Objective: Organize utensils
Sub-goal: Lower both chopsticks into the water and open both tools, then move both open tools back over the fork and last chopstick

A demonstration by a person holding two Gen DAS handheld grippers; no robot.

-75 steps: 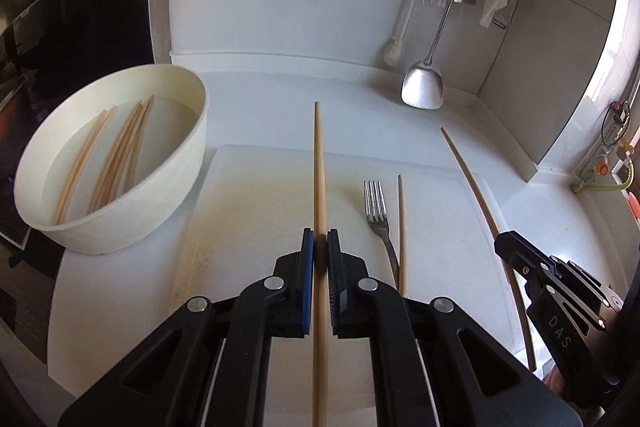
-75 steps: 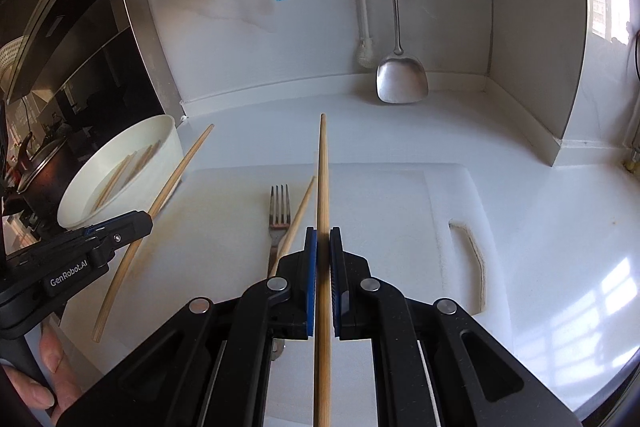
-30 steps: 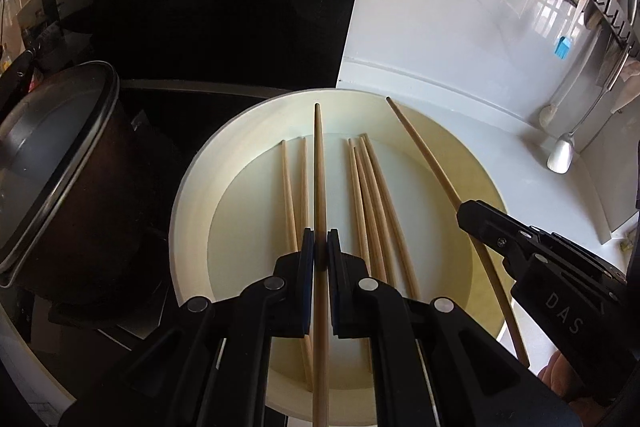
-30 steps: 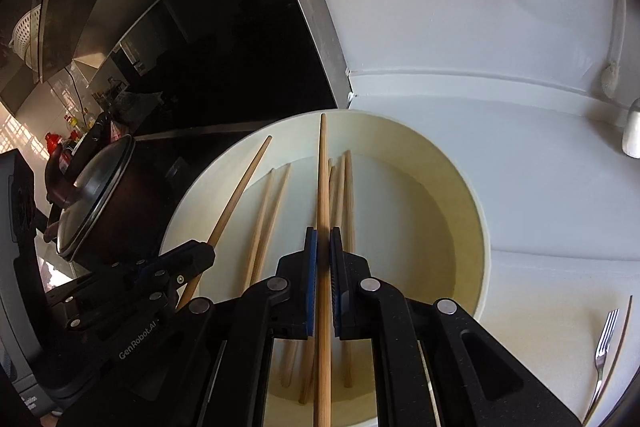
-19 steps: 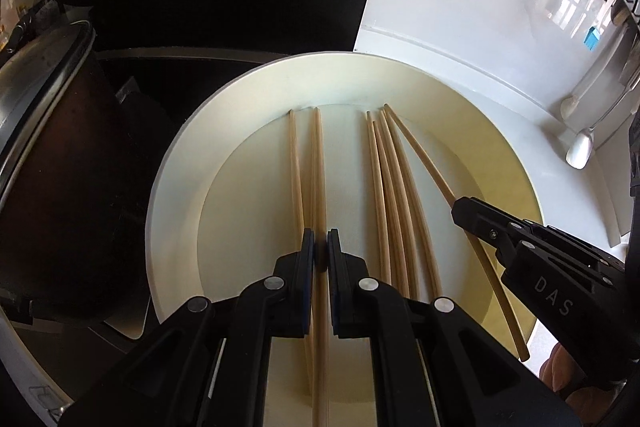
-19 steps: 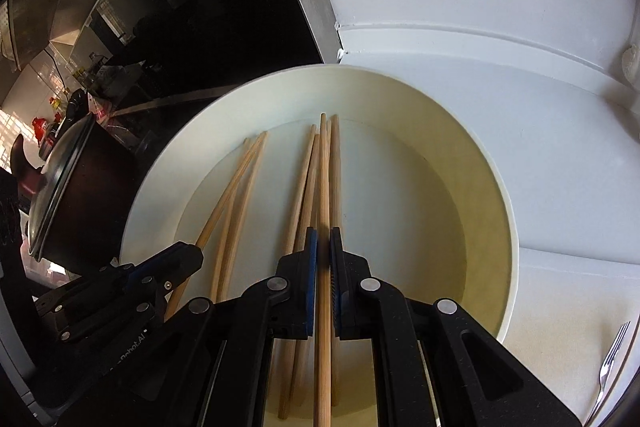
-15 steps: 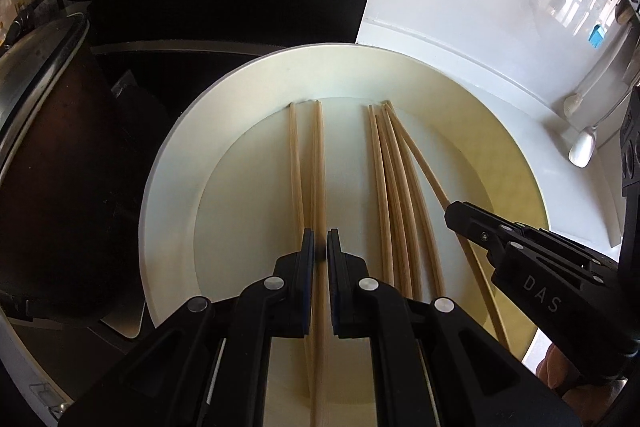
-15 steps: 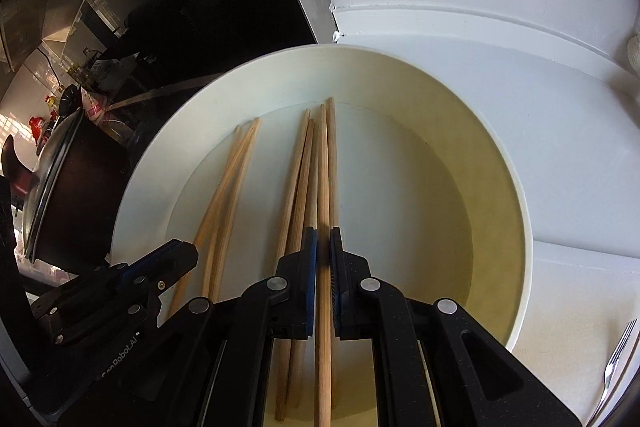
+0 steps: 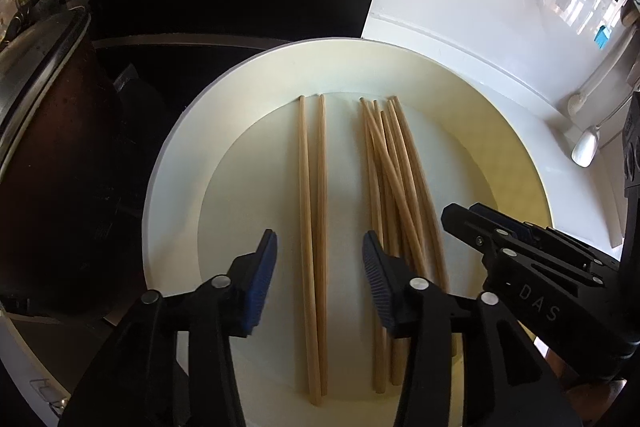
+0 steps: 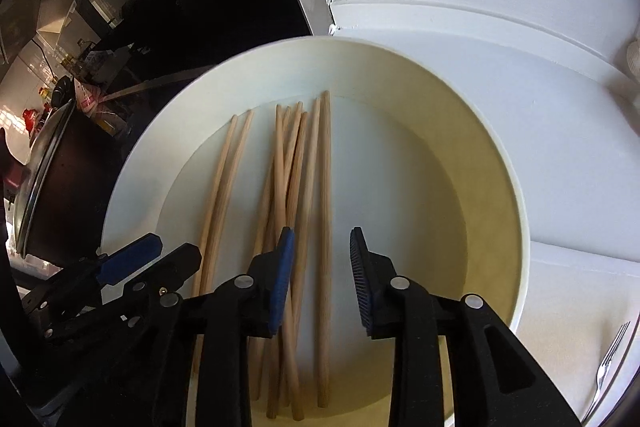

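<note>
both the left gripper [image 9: 318,279] and right gripper [image 10: 322,277] are opening, gripping nothing, over wooden chopsticks [image 10: 326,187] lying in the round cream bowl [image 10: 496,155]. a metal fork [image 10: 606,359] remains on the white surface [image 10: 568,311].

bowl [image 9: 176,163]: on the counter [image 10: 520,75], against the wall corner
chopsticks [image 9: 312,187]: in bowl, flat on its floor; pair at left, crossed bundle [image 9: 394,171] just right of it
pot [image 9: 44,107]: left of bowl, near it, maybe touching, too dark to tell
fork [image 10: 606,359]: right of bowl, on a board [image 10: 568,307]
left gripper [image 9: 319,259]: over the pair
right gripper [image 10: 322,259]: over one chopstick, right of the bundle
</note>
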